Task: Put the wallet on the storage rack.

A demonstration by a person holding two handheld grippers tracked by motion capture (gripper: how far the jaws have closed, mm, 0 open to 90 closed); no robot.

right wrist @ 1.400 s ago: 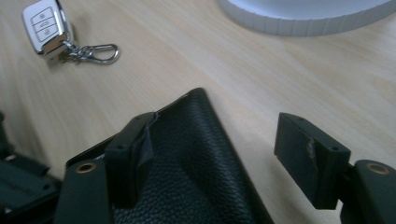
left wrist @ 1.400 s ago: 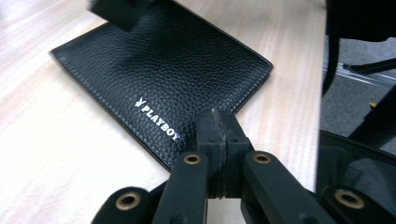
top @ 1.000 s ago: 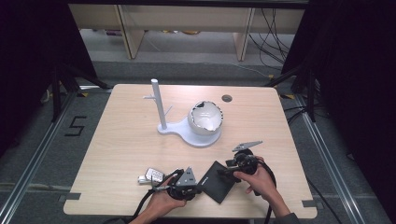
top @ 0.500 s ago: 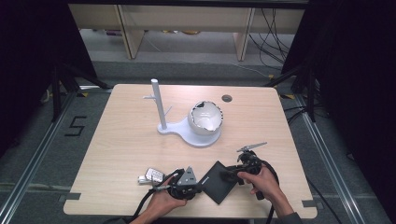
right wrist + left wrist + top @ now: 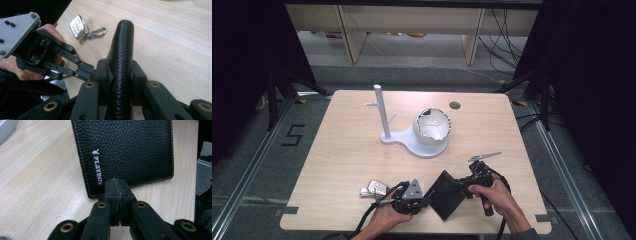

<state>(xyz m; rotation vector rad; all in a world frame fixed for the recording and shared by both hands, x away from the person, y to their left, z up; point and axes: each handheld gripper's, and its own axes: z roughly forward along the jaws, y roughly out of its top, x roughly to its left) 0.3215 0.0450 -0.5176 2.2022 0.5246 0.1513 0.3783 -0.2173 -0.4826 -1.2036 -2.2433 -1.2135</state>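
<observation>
A black leather wallet [image 5: 445, 197] [image 5: 125, 152] sits near the table's front edge between my two grippers. In the right gripper view it stands on edge, and its rounded spine [image 5: 122, 50] runs up between the jaws. My right gripper [image 5: 458, 185] [image 5: 121, 68] has just been closing and is now shut on the wallet, with both pads pressing its sides. My left gripper [image 5: 427, 200] [image 5: 116, 193] [image 5: 83, 69] is shut. Its pads are together, with their tips at the wallet's near edge and nothing visible between them.
A car key fob [image 5: 375, 188] [image 5: 78, 26] with a metal clip lies left of the left hand. Mid-table, a white stand [image 5: 384, 115] with a post shares a base with a white bowl-like shell [image 5: 432, 126]. A dark round hole [image 5: 455, 105] sits near the far edge.
The right hand has shifted slightly toward the front edge and settled against the wallet. The left hand and the wallet have stayed where they were.
</observation>
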